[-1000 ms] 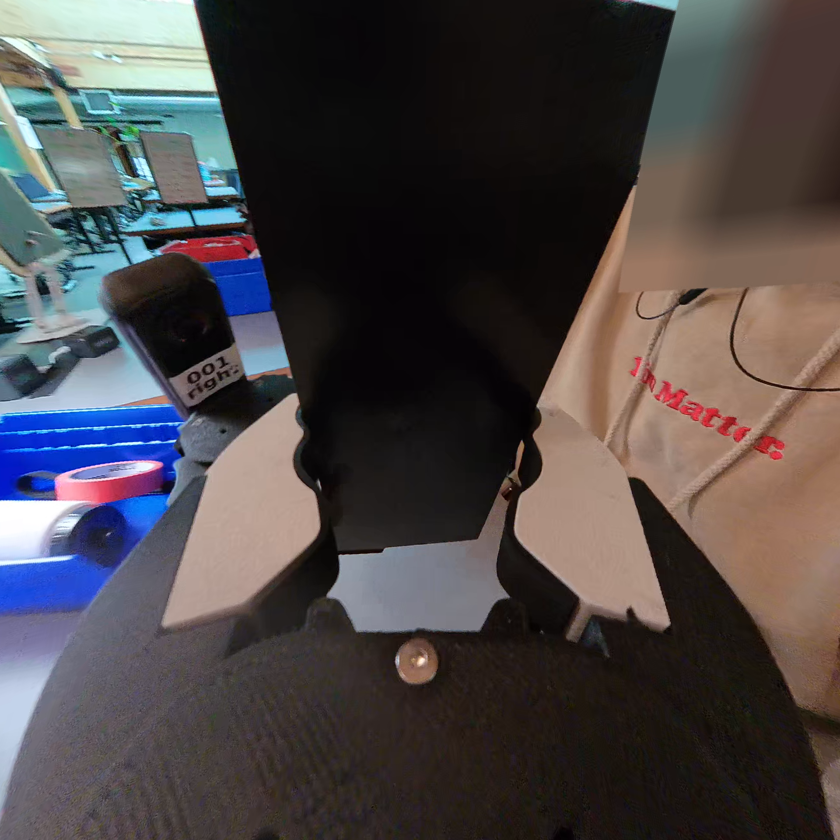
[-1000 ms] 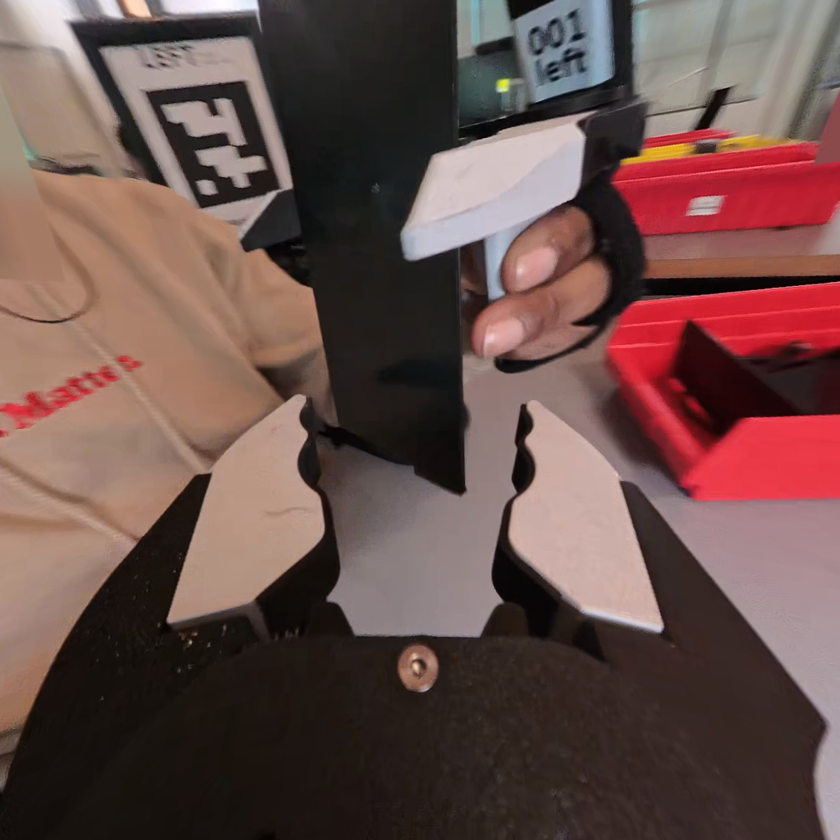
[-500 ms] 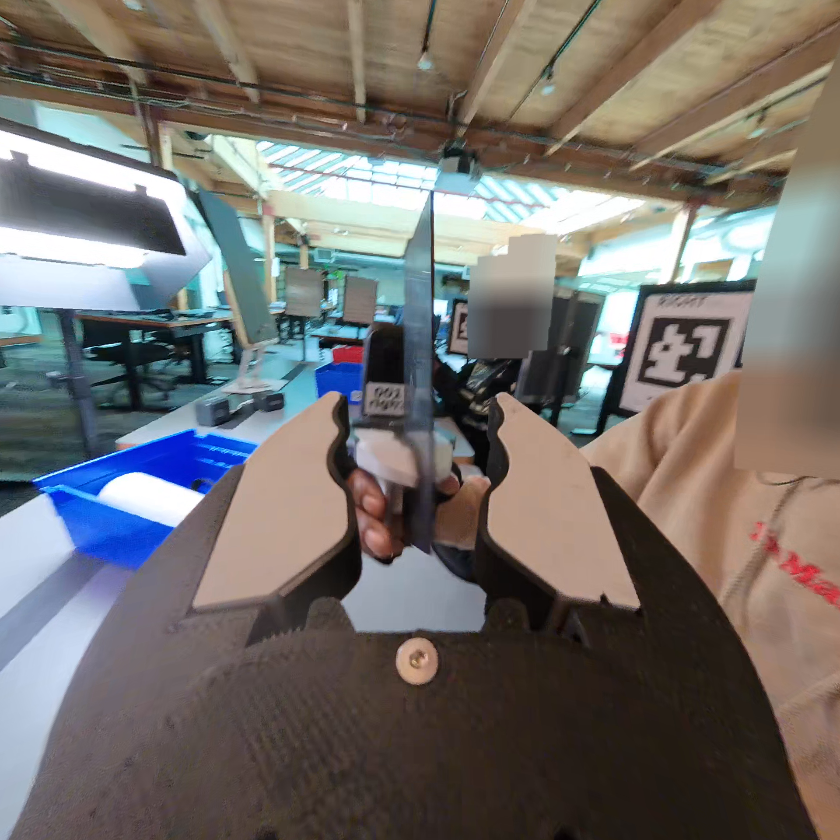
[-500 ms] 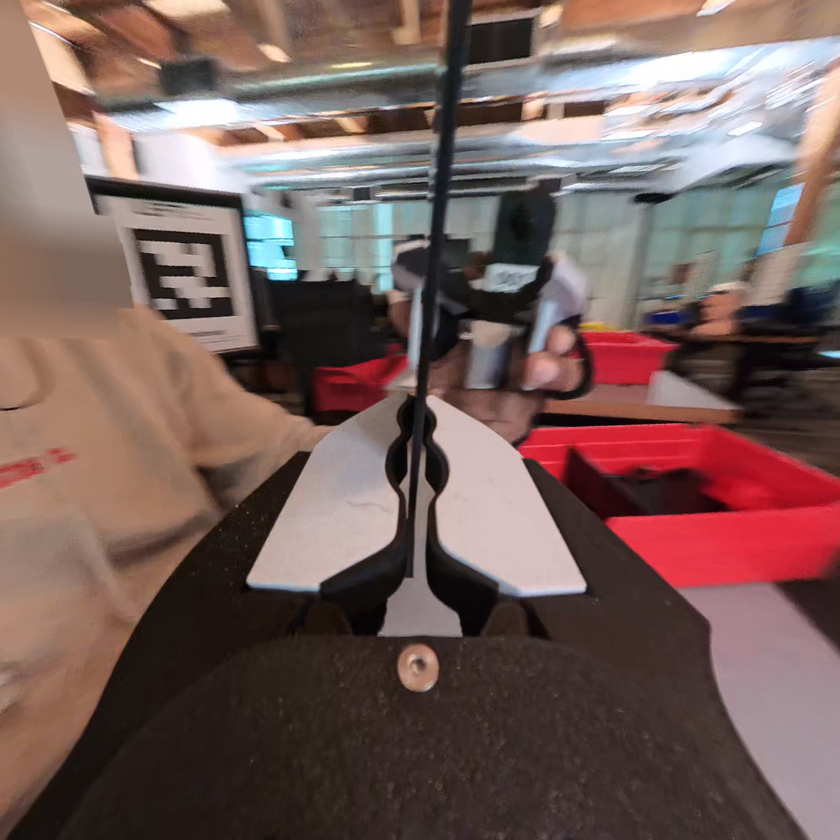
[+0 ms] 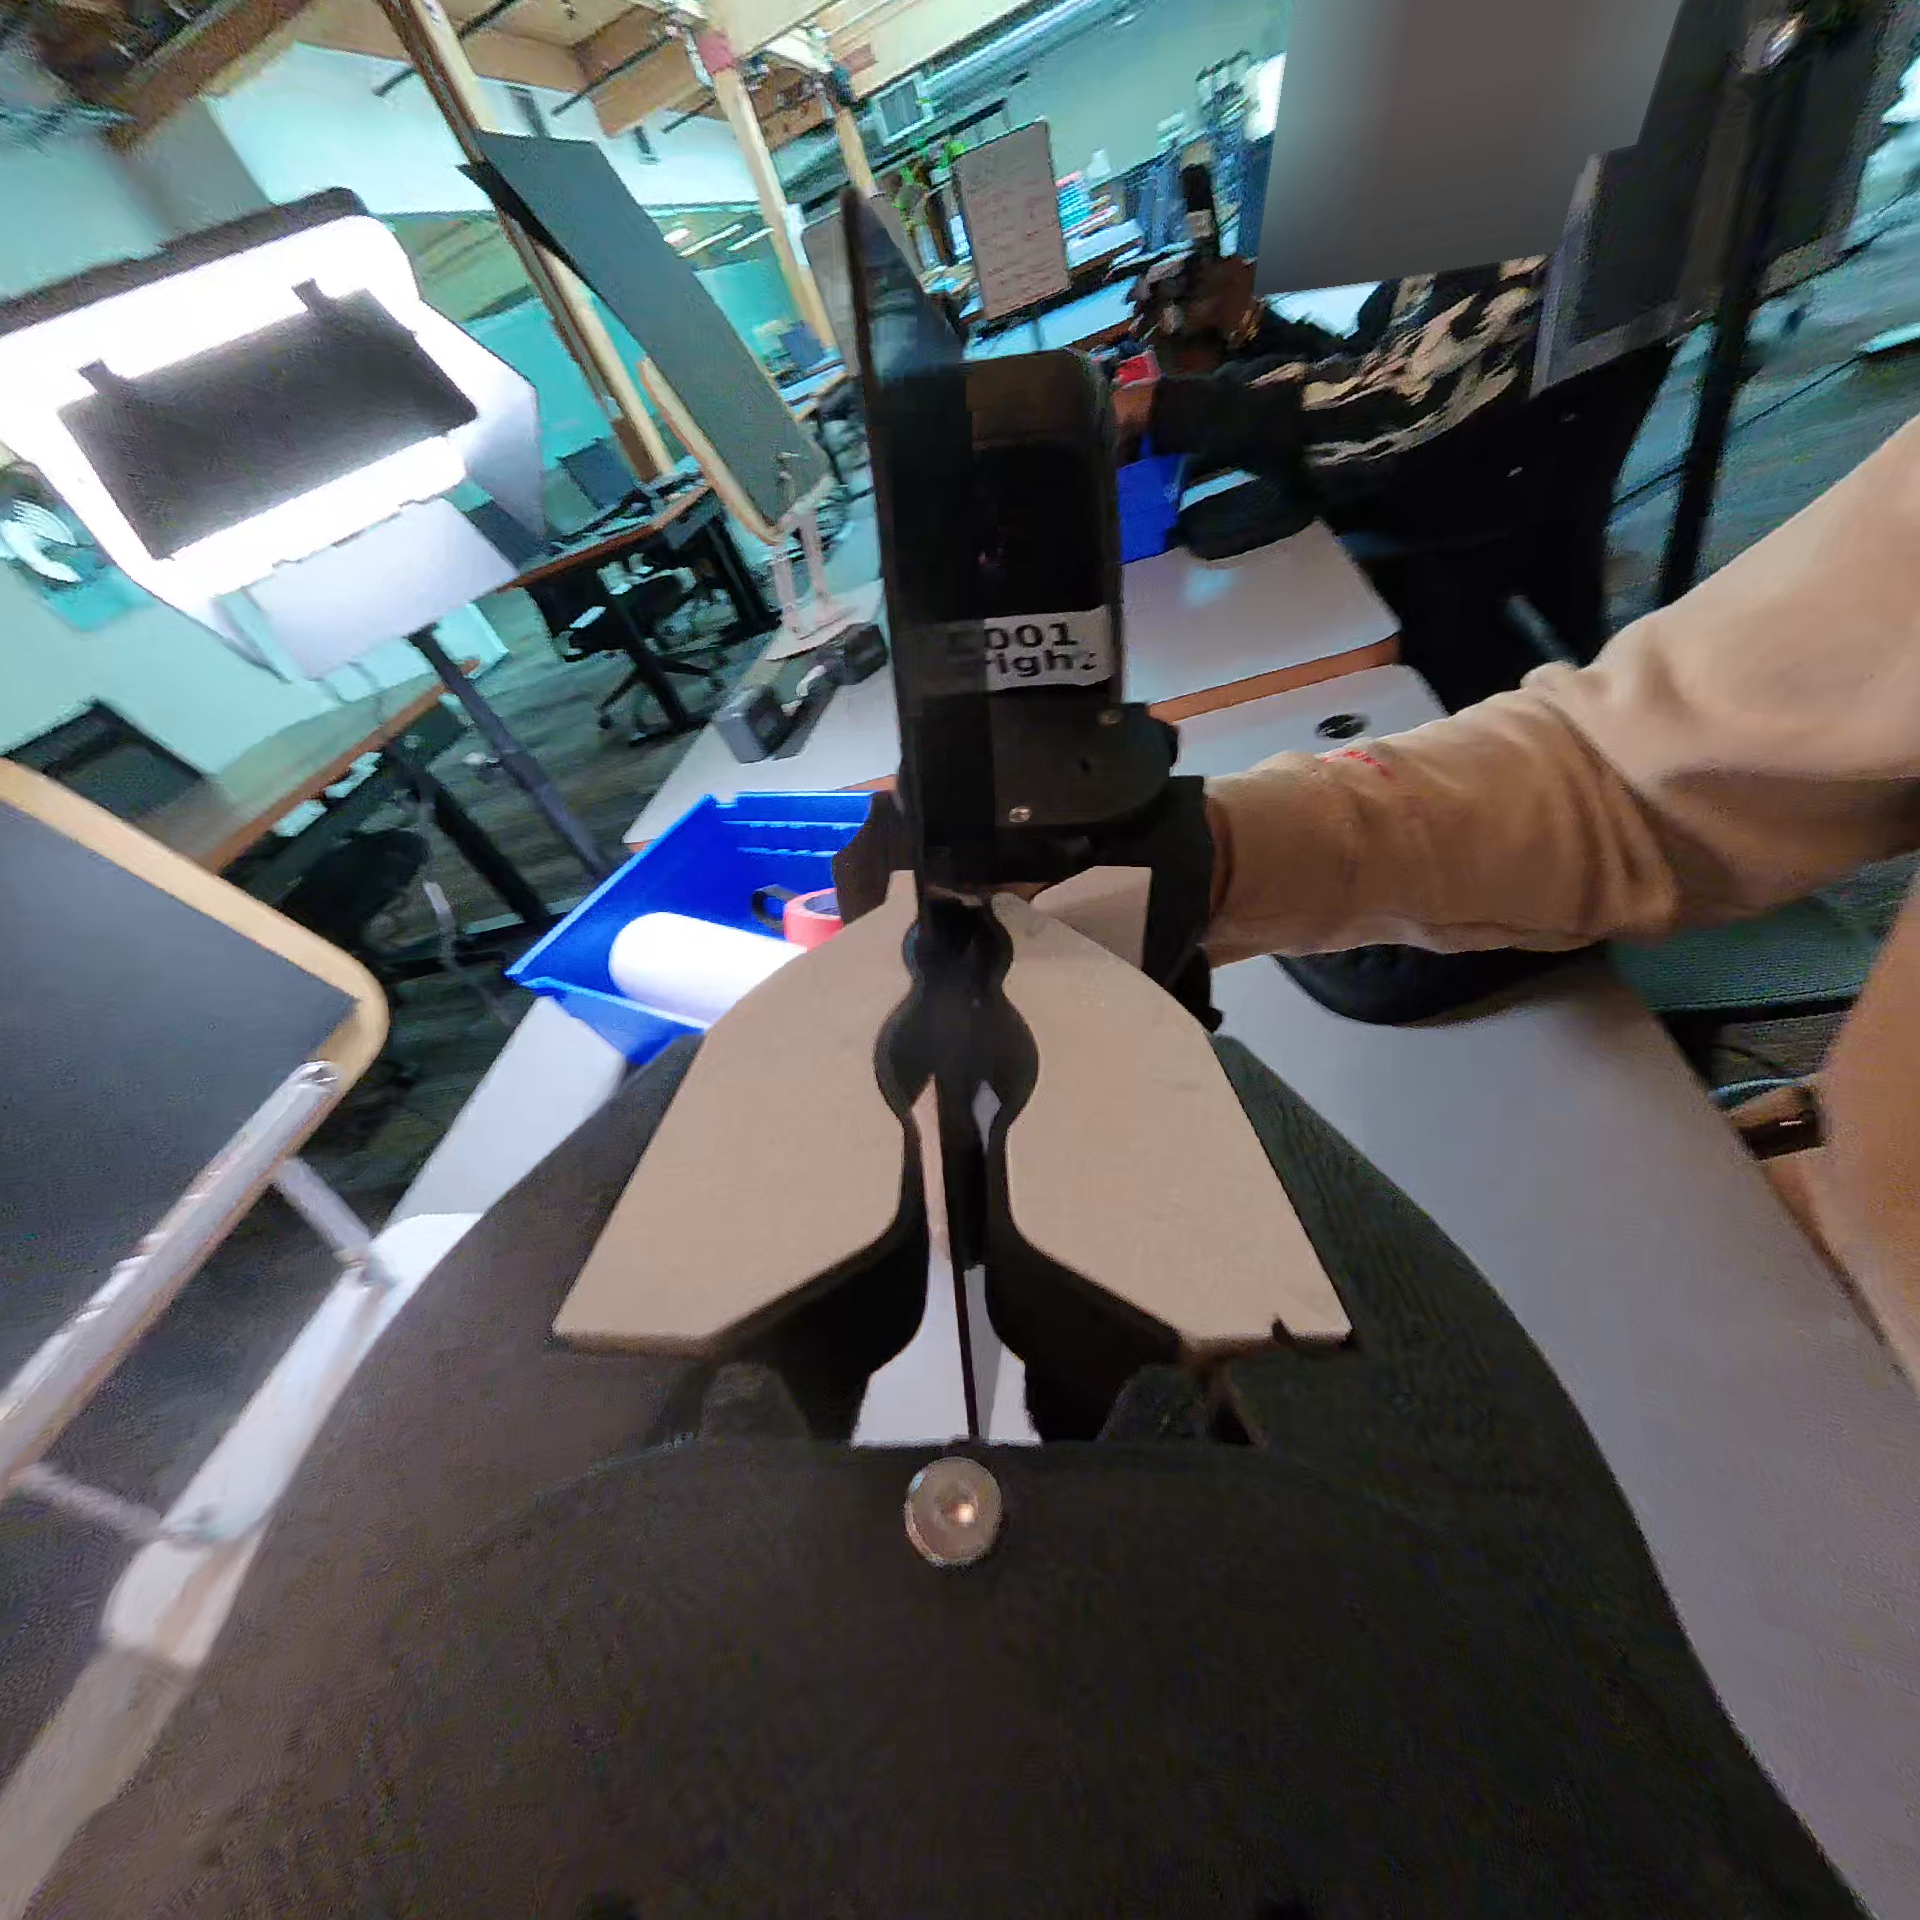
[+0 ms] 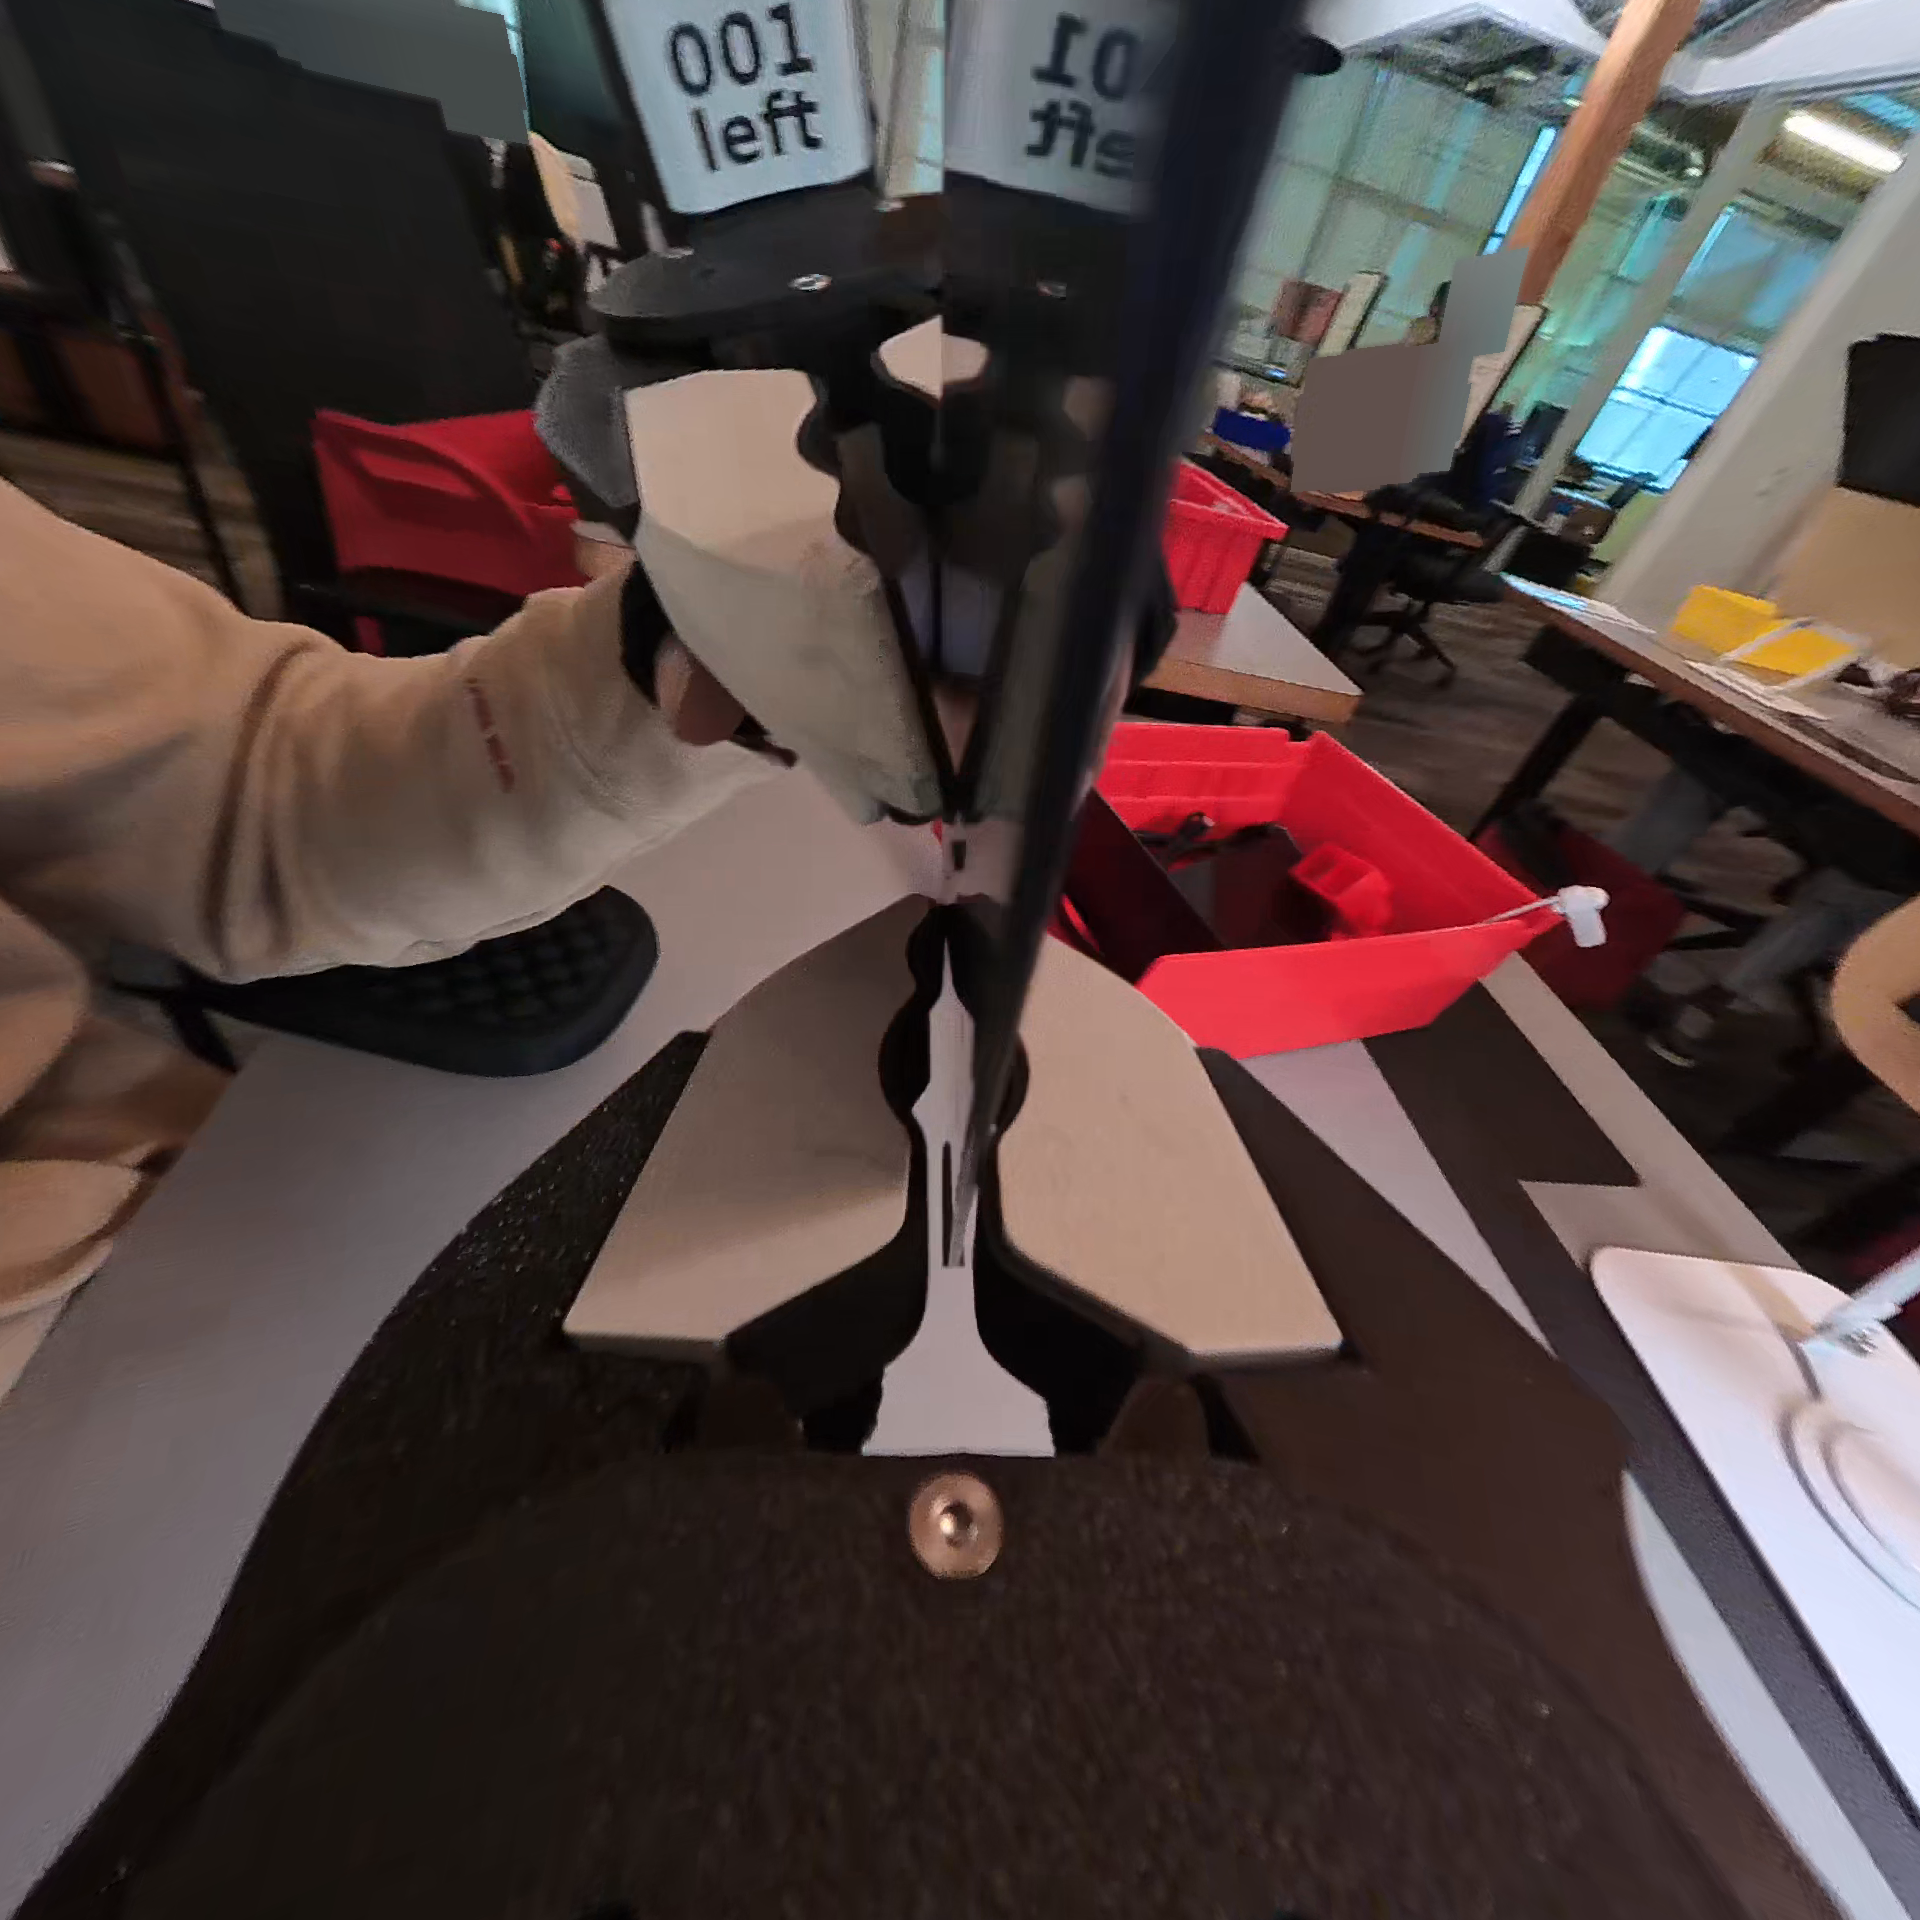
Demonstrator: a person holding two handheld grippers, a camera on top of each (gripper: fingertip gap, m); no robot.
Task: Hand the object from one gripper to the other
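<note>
The object is a thin, glossy black sheet [image 5: 904,468], seen edge-on and standing upright between the two grippers. My left gripper [image 5: 951,914] is shut on its lower edge. My right gripper [image 6: 982,935] is also shut on the sheet [image 6: 1122,416], which rises up and to the right out of its fingers. The grippers face each other tip to tip above the grey table [image 5: 1507,1195]. The right gripper [image 5: 1039,623] shows just behind the sheet in the left wrist view. The left gripper [image 6: 940,800] shows close ahead in the right wrist view. The sheet's surface mirrors it.
A blue bin [image 5: 727,842] with a white roll [image 5: 686,961] and a red tape roll stands behind left. A red bin [image 6: 1351,935] sits to the right. A white tray [image 6: 1766,1403] lies at the near right. The person's beige sleeves [image 5: 1507,810] reach in. Left tips to right tips: about 6 centimetres.
Half a second ago my left gripper was open and away from the sheet; now it is shut on it. My right gripper stays shut on the sheet. The grippers have come together.
</note>
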